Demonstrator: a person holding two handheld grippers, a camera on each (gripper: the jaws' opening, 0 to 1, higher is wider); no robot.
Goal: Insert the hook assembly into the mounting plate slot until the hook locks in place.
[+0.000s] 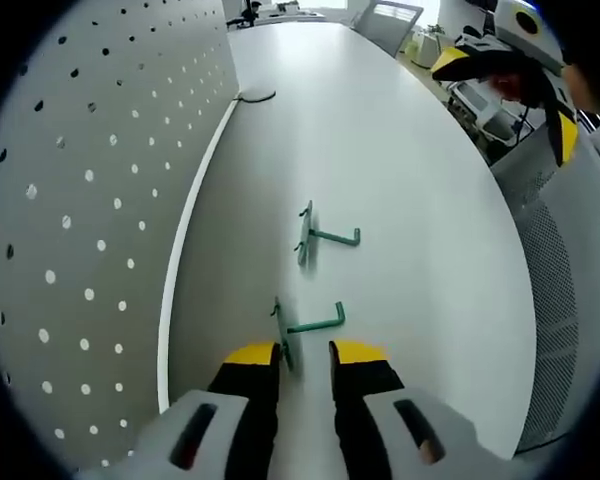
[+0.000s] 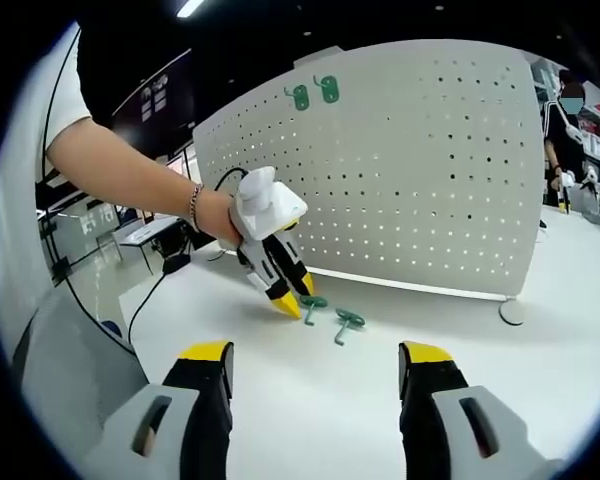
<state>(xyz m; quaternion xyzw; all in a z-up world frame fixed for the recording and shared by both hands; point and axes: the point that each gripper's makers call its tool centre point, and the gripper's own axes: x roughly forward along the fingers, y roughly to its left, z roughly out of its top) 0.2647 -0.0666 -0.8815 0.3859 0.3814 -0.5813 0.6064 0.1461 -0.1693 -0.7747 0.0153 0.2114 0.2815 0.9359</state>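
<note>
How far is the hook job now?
Done: two green hooks already hang on the pegboard. In hand: the left gripper is open at the nearer hook on the table, not clamping yet. Left: grasping it, inserting it, then the second hook. The right gripper is open, empty.

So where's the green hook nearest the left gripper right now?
In the left gripper view, the nearer green hook lies on the white table, just ahead of the left gripper, beside the pegboard.

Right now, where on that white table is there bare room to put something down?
The broad stretch beyond the two green hooks, toward the table's far end, is bare, as is the near strip right of the nearer hook. It is crowded around the hooks, where the left gripper works beside the pegboard.
</note>
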